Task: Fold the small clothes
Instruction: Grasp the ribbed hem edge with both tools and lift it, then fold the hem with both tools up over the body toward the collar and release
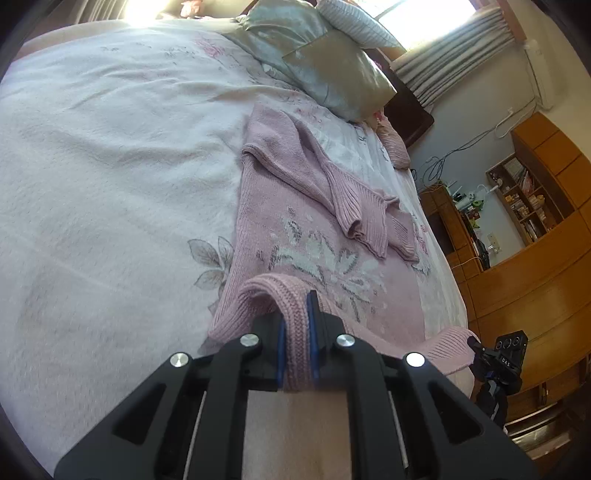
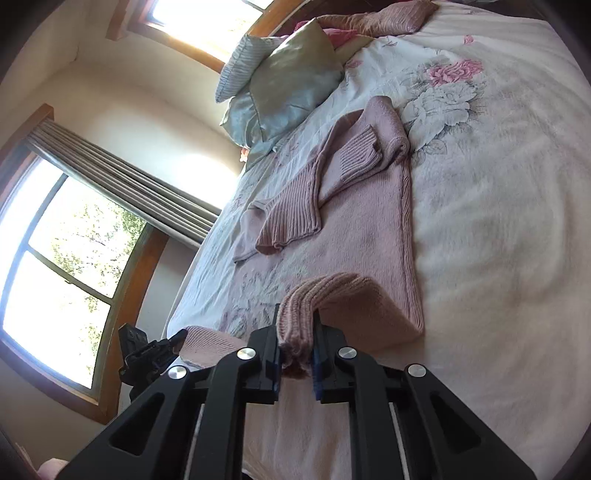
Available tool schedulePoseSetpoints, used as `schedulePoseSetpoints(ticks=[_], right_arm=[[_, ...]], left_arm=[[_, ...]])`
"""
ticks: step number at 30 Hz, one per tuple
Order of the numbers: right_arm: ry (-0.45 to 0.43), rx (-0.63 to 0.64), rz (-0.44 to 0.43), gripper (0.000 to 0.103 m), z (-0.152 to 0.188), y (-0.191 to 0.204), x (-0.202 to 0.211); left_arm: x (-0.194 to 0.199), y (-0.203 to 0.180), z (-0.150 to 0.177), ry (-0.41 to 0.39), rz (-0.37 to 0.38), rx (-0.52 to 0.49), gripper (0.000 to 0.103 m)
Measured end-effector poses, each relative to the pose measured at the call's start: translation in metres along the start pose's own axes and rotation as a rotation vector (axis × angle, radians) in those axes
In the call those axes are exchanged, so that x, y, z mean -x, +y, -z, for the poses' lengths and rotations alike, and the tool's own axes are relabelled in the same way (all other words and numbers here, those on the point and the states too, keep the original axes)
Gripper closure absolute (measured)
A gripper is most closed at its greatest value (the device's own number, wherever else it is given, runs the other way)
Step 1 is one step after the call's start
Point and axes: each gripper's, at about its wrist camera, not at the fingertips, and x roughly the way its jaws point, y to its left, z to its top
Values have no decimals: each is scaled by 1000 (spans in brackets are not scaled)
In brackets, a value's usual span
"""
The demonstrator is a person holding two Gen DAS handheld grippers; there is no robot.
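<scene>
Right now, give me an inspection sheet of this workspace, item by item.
Surface: bed with a white floral bedspread, lightly rumpled.
Job's things: one pink sweater lying flat, both sleeves folded across its body, its near hem lifted at two corners.
Clutter: pillows at the head of the bed; another pink knit piece beyond them.
Grippers: left gripper shut on the hem; right gripper shut on the hem's other corner.
Cables: loose wires hang on the far wall, off the bed.
Surroundings: wooden shelving, curtains, bright windows.
</scene>
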Motion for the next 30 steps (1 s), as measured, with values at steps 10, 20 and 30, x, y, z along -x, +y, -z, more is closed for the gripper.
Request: schedulePoseSetpoints(ticks=[10, 20, 30], right_arm=[[49, -81, 106, 91, -57, -42, -62], [38, -98, 166, 57, -74, -63, -62], [36, 104, 265, 57, -66, -24, -55]], left_arm=[[-77, 32, -44, 69, -47, 99, 91], [-49, 55, -63, 16, 34, 191, 59], [-67, 9, -69, 26, -138, -144, 48]])
